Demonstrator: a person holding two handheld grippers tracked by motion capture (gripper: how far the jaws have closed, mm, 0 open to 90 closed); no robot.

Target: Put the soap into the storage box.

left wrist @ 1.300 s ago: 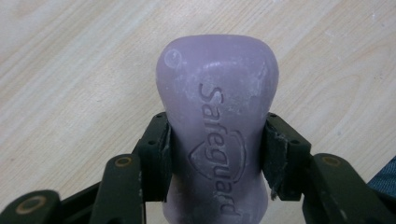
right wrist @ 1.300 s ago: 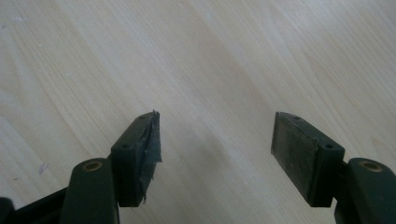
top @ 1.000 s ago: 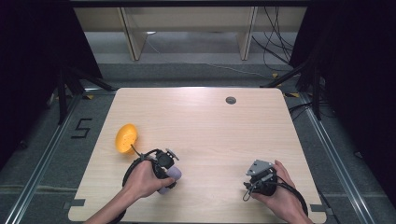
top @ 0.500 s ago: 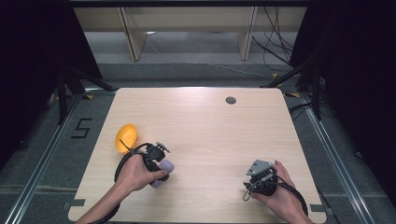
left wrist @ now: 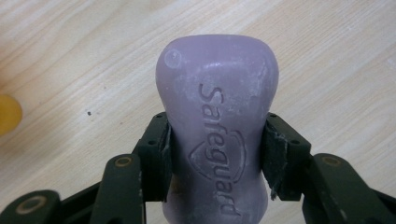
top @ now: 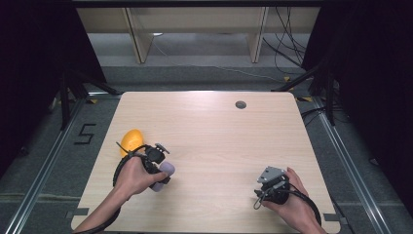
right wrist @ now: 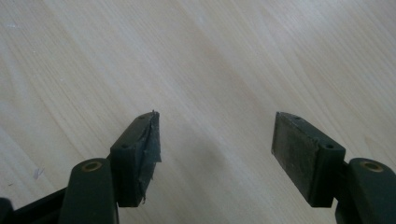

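One pale purple, waisted bar of soap (left wrist: 217, 135) with "Safeguard" pressed into its face sits clamped in the left gripper (left wrist: 215, 156), the two black jaws pinching its narrow middle from either side. In the high view the same soap (top: 163, 174) pokes out of that gripper (top: 158, 168) low over the light wooden table (top: 214, 141), near the front left corner, and the person's left hand (top: 131, 178) wraps the handle behind it. Whether the bar touches the wood or hangs just above it is hard to judge from these angles.

Just beside the soap, toward the table's far left, lies a rounded orange-yellow object (top: 131, 140), possibly a fruit; its edge also peeks in at the left side of the left gripper view (left wrist: 9, 114). It is close to the gripper but apart from the soap itself.

Well apart from the soap, across the front of the table, the right gripper (top: 272, 187) rests in the person's right hand (top: 292, 202) with its grey plate on top. Its own view shows the jaws spread wide (right wrist: 215, 149) with bare wood between them.

Far from the soap, near the table's back edge, is a small dark round hole (top: 240, 104).
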